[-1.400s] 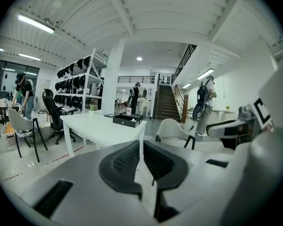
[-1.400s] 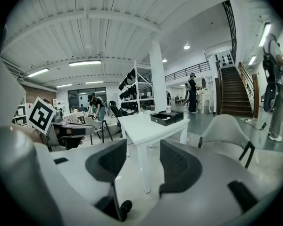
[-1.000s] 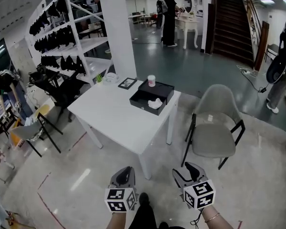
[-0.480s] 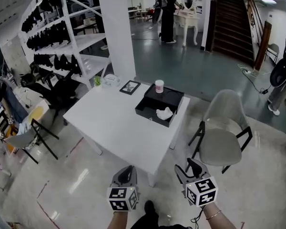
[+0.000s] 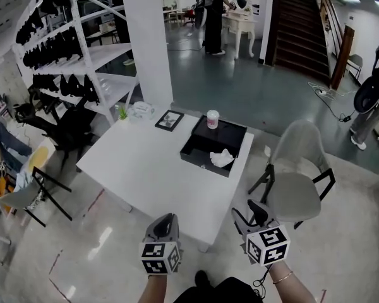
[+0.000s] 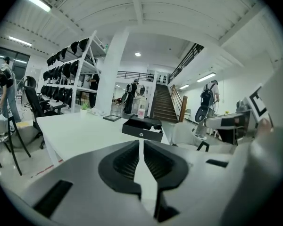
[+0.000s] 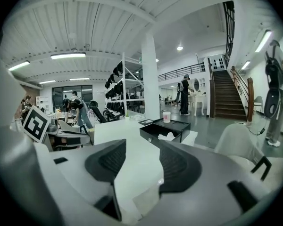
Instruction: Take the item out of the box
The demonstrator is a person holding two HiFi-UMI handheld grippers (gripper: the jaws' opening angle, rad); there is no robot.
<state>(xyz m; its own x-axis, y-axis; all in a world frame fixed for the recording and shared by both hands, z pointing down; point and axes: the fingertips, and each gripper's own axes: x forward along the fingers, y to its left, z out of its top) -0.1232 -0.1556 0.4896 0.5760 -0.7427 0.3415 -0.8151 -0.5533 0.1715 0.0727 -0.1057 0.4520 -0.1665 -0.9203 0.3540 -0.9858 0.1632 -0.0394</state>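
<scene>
No word, number or brand can be read anywhere. The marker cubes (image 5: pixel 160 258) on the left gripper (image 5: pixel 166 222) and right gripper (image 5: pixel 256 211) bear only black-and-white square patterns. The pinkish band on the cup (image 5: pixel 213 119) at the far end of the box (image 5: pixel 201 153) is too small to read.

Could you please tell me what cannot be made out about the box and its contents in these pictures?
- White item in the black box: too small in the head view to identify; looks crumpled.
- Box floor: in both gripper views, hidden by its front wall.
- Cup label: too small to read, every view.
</scene>
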